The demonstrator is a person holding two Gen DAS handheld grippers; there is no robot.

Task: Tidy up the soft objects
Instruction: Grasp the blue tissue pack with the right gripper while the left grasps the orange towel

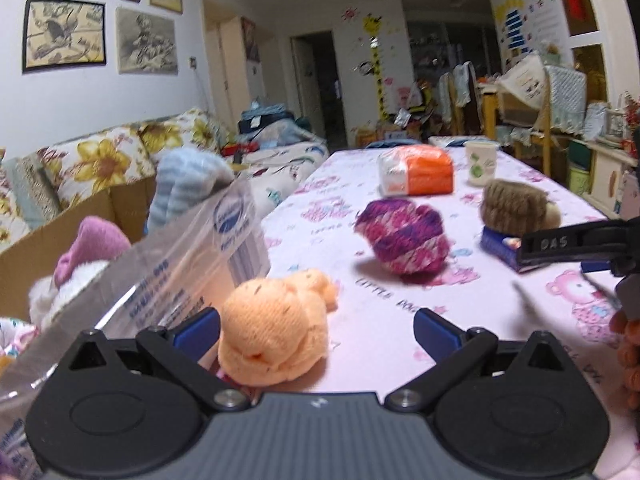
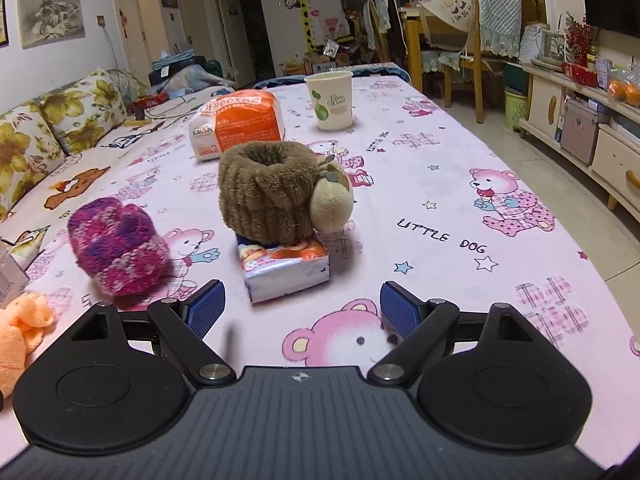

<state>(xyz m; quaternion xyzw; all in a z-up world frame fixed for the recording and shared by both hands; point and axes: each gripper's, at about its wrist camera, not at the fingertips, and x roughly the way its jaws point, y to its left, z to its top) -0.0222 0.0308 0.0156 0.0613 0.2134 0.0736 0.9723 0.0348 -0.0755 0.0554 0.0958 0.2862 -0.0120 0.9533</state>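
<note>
Lying between spread jaws: orange sock (image 1: 276, 328)

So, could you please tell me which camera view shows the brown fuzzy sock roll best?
The right wrist view: the brown fuzzy sock roll sits near the centre, sharp, with its hollow top, beige end and the tissue pack beneath it all visible. The left wrist view shows it smaller, blurred, far right, and from the side only.

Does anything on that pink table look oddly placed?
Yes: the brown fuzzy sock roll is perched on a small tissue packet rather than on the tablecloth, overhanging it. The purple roll looks blurred.
</note>
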